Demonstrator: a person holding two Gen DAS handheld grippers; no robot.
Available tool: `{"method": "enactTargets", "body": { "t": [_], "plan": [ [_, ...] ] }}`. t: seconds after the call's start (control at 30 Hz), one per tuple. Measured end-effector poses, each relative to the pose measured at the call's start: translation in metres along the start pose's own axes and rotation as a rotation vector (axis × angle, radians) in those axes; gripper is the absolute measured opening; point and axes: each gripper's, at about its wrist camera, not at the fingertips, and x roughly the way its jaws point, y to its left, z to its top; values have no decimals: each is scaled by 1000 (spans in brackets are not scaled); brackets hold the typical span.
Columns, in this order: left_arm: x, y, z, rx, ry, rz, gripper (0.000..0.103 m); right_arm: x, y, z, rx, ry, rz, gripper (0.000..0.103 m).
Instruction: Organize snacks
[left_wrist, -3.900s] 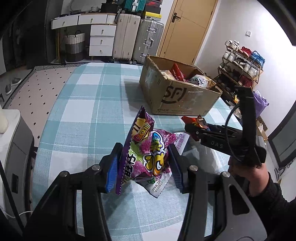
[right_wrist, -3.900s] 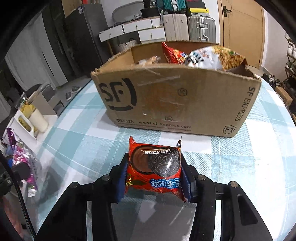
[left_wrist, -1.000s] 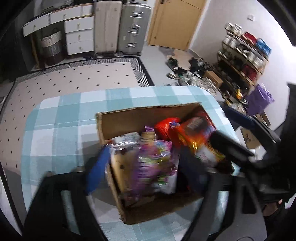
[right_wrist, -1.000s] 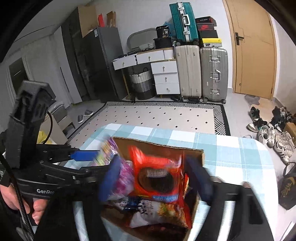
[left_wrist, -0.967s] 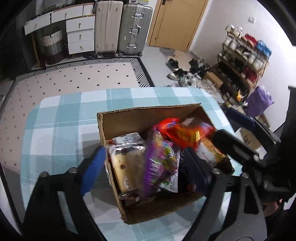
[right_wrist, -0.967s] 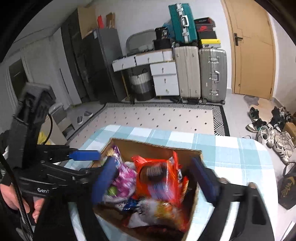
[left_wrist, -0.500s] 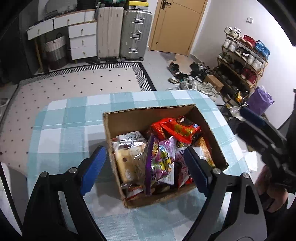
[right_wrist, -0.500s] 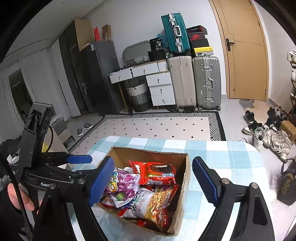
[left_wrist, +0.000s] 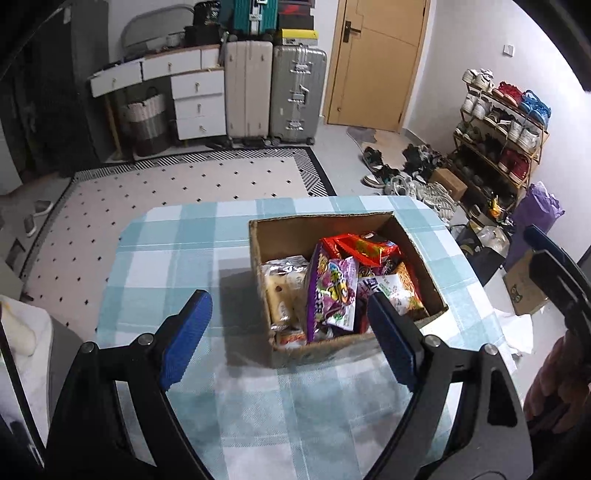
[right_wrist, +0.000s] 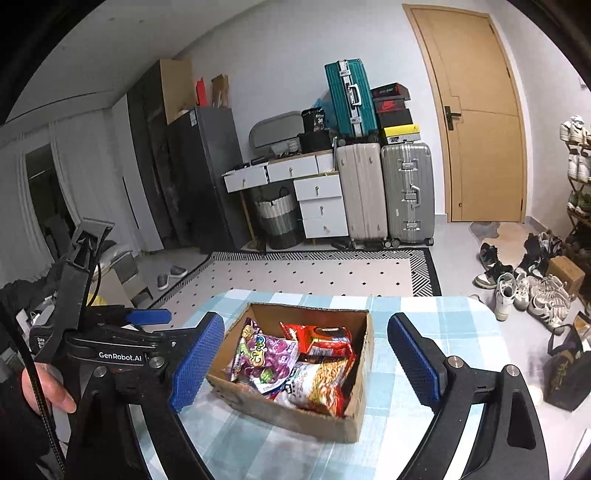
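The snacks now sit together in the cardboard box (left_wrist: 421, 254), which stands on the table (left_wrist: 177, 251) toward its far right corner in the left wrist view. Inside it, a purple candy bag (left_wrist: 332, 291) stands nearly upright in the middle, with a red cookie packet (left_wrist: 364, 249) lying behind it toward the far wall of the box. A pale cake packet (left_wrist: 284, 288) is against the box's left wall, and an orange noodle-snack bag (left_wrist: 404, 291) leans by the right wall. The right wrist view shows the same arrangement from another side: purple bag (right_wrist: 264, 350), red packet (right_wrist: 321, 338) and noodle snack (right_wrist: 317, 386) all within the box walls.

The left gripper (left_wrist: 288, 336) is held above the near side of the table with its blue pads spread wide and nothing between them. The right gripper (right_wrist: 306, 360) is likewise wide apart and empty, framing the box from above.

As far as these views reach, no loose snack remains on the checked cloth around the box. The near edge of the table is hidden behind the gripper bodies, though, so something could lie there unseen. On that evidence the sorting looks finished, or very nearly so. What may be left is only a check of the hidden near edge.
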Motion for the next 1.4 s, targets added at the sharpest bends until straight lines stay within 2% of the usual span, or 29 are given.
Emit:
{"method": "enactTargets", "body": {
  "t": [0.23, 0.63, 0.77, 0.97, 1.17, 1.4],
  "plan": [
    [-31, 4, -28, 4, -49, 22, 87, -44, 7, -15, 8, -39, -8, 94],
    [-80, 4, -79, 1, -138, 54, 90, -102, 31, -56, -55, -36, -26, 98],
    [-92, 3, -93, -6, -166, 64, 102, -119, 42, -70, -63, -40, -43, 98],
    [-115, -2, -119, 10, -221, 69, 102, -142, 58, -88, -97, -58, -22, 99],
    [-111, -4, -145, 31, -251, 111, 102, -153, 71, -114, -114, -78, -26, 99],
    [-94, -5, -173, 25, -281, 119, 102, -148, 71, -148, -143, -116, -66, 100]
  ]
}}
